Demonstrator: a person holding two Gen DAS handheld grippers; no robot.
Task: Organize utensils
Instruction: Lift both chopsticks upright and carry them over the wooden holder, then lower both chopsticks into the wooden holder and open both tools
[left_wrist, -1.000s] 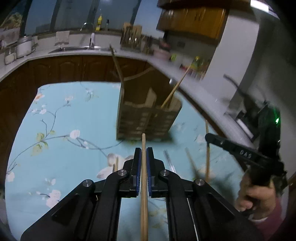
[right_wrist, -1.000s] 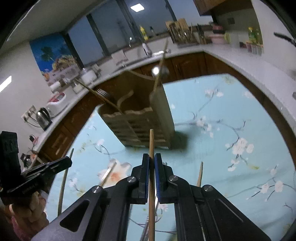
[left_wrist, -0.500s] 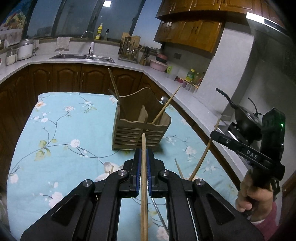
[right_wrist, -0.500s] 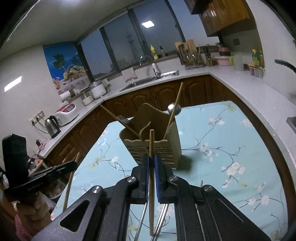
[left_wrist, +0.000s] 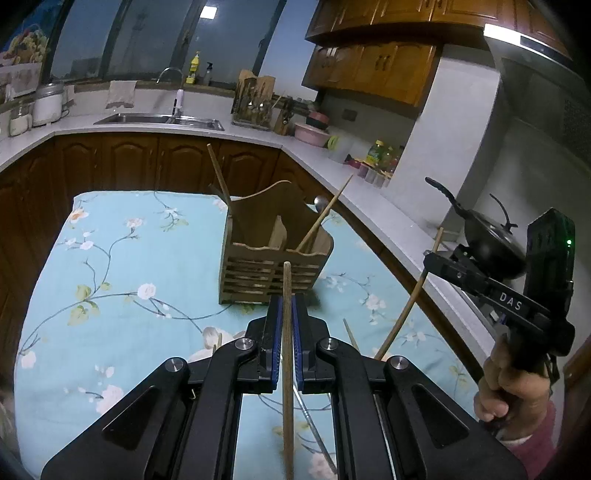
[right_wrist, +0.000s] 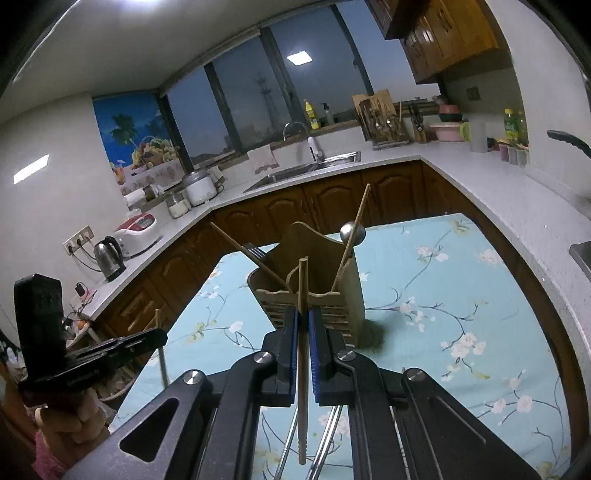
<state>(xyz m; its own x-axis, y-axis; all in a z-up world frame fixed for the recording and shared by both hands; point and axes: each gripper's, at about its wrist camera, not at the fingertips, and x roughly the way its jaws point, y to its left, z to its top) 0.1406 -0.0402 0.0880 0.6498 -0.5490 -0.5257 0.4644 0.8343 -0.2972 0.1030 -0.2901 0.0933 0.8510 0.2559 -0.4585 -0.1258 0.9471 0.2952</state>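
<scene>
Kitchen counter (left_wrist: 122, 266) draped in a pale blue floral cloth, with dark wood cabinets and a white worktop running round behind it. Nearest item, left wrist view: left gripper (left_wrist: 287, 314), jaws closed tight on a wooden chopstick (left_wrist: 287, 354) that runs straight out between the blue pads, its tip standing just short of the holder. Nearest item, right wrist view: right gripper (right_wrist: 303, 325), likewise clamped on a second wooden chopstick (right_wrist: 303, 354), its tip rising in front of the holder's front wall. Loose on the cloth beneath the grippers: metal utensils (right_wrist: 328, 428), exact kind unclear, and further wooden sticks (left_wrist: 350, 334). Mid-distance: wooden utensil holder (left_wrist: 273, 266), slatted front, tall curved back panel, divided into compartments; upright on the cloth. Contents: one chopstick leaning left (left_wrist: 218, 173), one leaning right (left_wrist: 325, 218), a fork (right_wrist: 255, 253) on the left side, a round-bowled metal spoon (right_wrist: 352, 233) on the right. Far: sink (left_wrist: 159, 120) with tap under a dark window, a second utensil rack (left_wrist: 255, 99), a black wok (left_wrist: 491, 247) at right.
</scene>
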